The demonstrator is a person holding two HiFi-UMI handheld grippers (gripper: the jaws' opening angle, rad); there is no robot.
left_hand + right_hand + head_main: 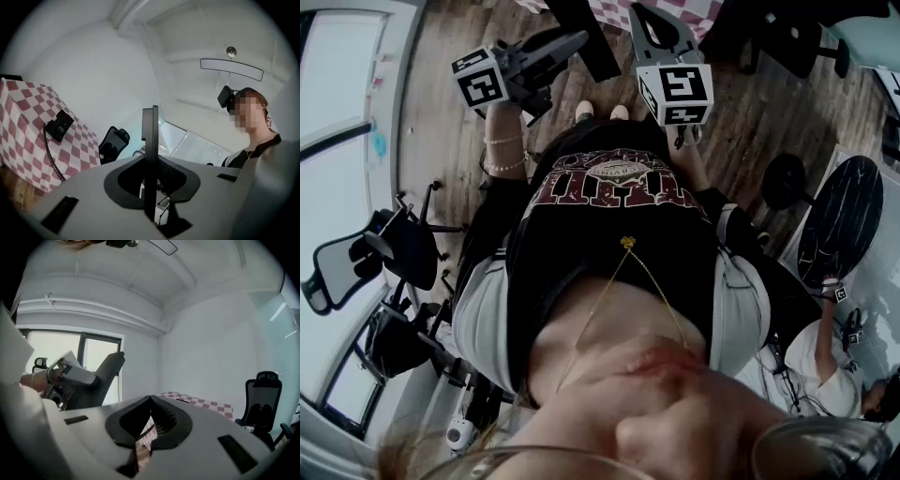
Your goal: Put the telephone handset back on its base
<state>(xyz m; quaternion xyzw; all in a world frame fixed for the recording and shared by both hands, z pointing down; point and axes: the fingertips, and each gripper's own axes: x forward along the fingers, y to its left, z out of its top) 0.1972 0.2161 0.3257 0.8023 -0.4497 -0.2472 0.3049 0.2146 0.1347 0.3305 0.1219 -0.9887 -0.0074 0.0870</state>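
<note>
A wooden floor (441, 103) fills most of the head view, and the person stands on it well back from the table (28, 131) with the red-and-white checked cloth. Both tools are held up in front of the body, short of that table.

The left gripper (567, 45) has its jaws partly apart with nothing between them. The right gripper (649, 21) has its jaws drawn together at the tips, also on nothing.

The telephone (59, 124) shows only in the left gripper view, as a small dark shape lying on the cloth near the table's edge. Its coiled cord (50, 157) hangs down the side. Handset and base cannot be told apart at that size.

As far as can be judged, the task has not begun. Approaching the table, taking the handset and seating it on the base are all left to do.
</note>
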